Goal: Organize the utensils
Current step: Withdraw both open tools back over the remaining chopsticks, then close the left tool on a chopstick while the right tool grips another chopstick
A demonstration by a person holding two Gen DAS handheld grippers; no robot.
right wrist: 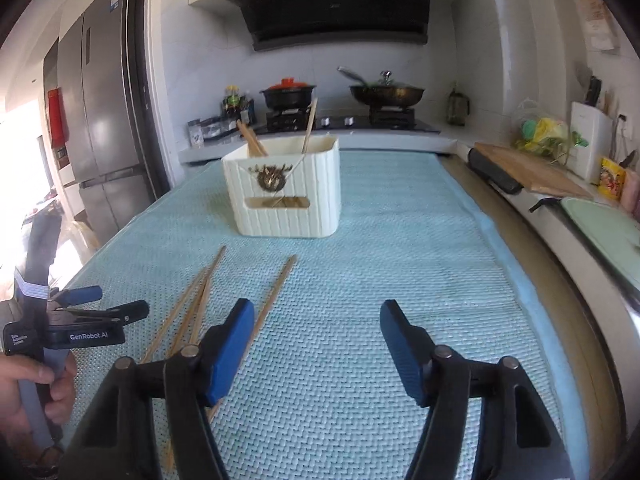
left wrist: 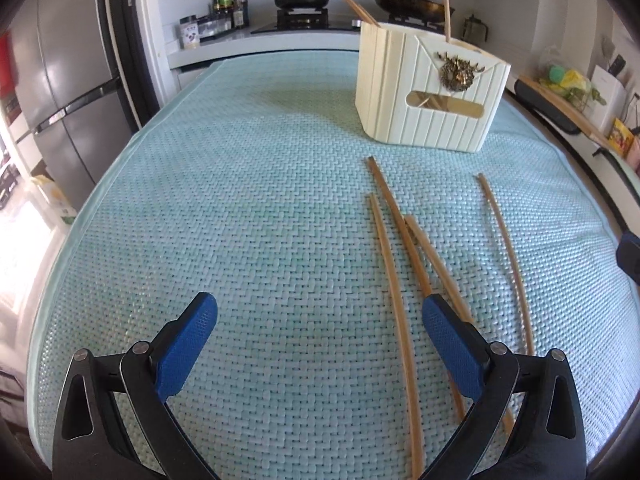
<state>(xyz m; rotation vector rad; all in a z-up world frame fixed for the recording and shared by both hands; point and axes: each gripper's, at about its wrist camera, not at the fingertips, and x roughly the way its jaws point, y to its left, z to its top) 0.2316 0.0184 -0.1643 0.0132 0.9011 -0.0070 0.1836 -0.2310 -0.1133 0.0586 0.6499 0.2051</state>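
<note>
Several wooden chopsticks (left wrist: 416, 264) lie loose on the pale blue woven mat (left wrist: 240, 200), pointing toward a cream ribbed holder (left wrist: 428, 96) with a brass ornament. A few chopsticks stand in the holder (right wrist: 288, 188). My left gripper (left wrist: 319, 302) hovers low over the mat, open. One chopstick (left wrist: 394, 300) runs between its fingers close to the right one, and the others pass under that finger. My right gripper (right wrist: 317, 306) is open over bare mat. The nearest chopstick (right wrist: 276, 296) disappears behind its left finger. A hand (right wrist: 24, 384) holds the left gripper (right wrist: 116, 302) at the left edge.
Behind the mat is a stove with a red-lidded black pot (right wrist: 288, 94) and a lidded pan (right wrist: 386, 94). A grey fridge (right wrist: 96, 128) stands at the left. A wooden cutting board (right wrist: 528, 172) and bags line the counter on the right.
</note>
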